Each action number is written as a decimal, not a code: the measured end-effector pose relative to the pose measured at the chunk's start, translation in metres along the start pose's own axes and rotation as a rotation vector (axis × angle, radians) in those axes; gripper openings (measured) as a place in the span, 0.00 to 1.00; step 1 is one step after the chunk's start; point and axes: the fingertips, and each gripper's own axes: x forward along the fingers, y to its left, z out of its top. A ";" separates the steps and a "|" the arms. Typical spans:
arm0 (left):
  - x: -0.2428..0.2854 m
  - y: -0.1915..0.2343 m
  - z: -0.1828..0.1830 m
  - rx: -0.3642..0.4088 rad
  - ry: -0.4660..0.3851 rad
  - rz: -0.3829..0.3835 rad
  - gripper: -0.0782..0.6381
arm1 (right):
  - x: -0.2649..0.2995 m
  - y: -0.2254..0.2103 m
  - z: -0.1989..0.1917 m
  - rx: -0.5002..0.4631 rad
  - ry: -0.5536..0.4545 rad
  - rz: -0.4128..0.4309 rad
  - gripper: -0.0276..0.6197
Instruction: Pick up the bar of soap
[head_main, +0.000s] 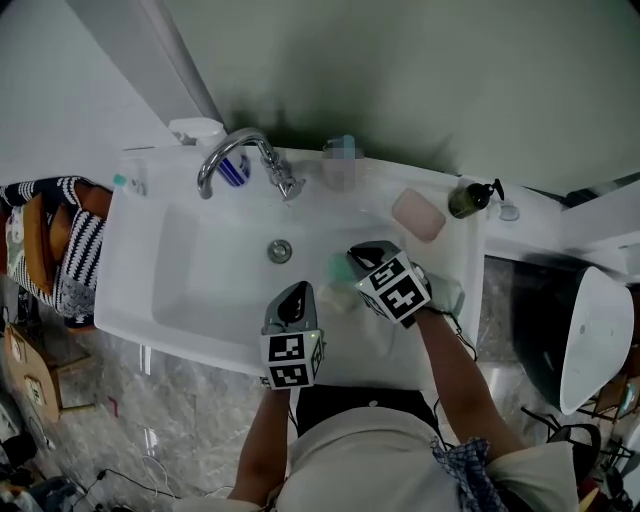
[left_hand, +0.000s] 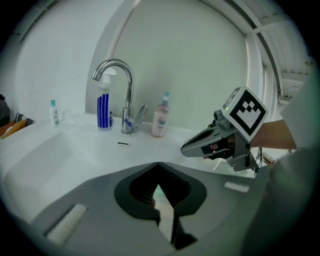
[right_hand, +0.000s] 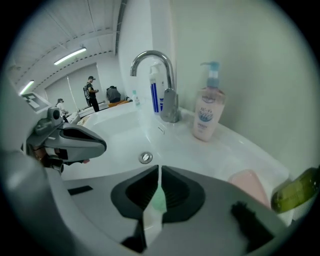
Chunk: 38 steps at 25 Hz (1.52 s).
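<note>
Pale green soap bar (right_hand: 159, 199) stands edge-on between the jaws of the right gripper (right_hand: 159, 172), which are clamped on its two flat faces, with the soap filling the slit just behind their tips. From the head view the soap bar (head_main: 340, 268) shows as a small green patch at the nose of the right gripper (head_main: 362, 254), over the right half of the white ceramic sink basin (head_main: 180, 270), to the right of the round metal drain (head_main: 280, 251). The left gripper (head_main: 296, 296) hangs over the near rim of the basin, just beside the right one and apart from it. In its own view the left gripper (left_hand: 159, 170) has its jaws drawn together at the tips and nothing between them. A curved chrome tap (head_main: 235, 150) rises at the back of the basin. On the ledge behind it are a clear bottle with blue stripes (left_hand: 104, 107) and a pale pink pump bottle (right_hand: 209, 112). To the right lie a pink rounded slab (head_main: 418, 213) and a dark olive pump bottle (head_main: 470, 198).
</note>
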 end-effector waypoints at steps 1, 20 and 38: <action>-0.001 -0.003 0.000 0.005 -0.001 -0.006 0.12 | -0.004 0.000 -0.001 0.013 -0.010 -0.021 0.08; -0.013 -0.048 0.021 0.050 -0.052 -0.079 0.12 | -0.060 0.029 -0.032 0.253 -0.178 -0.206 0.06; -0.023 -0.077 0.015 0.081 -0.064 -0.091 0.12 | -0.084 0.037 -0.055 0.276 -0.201 -0.231 0.06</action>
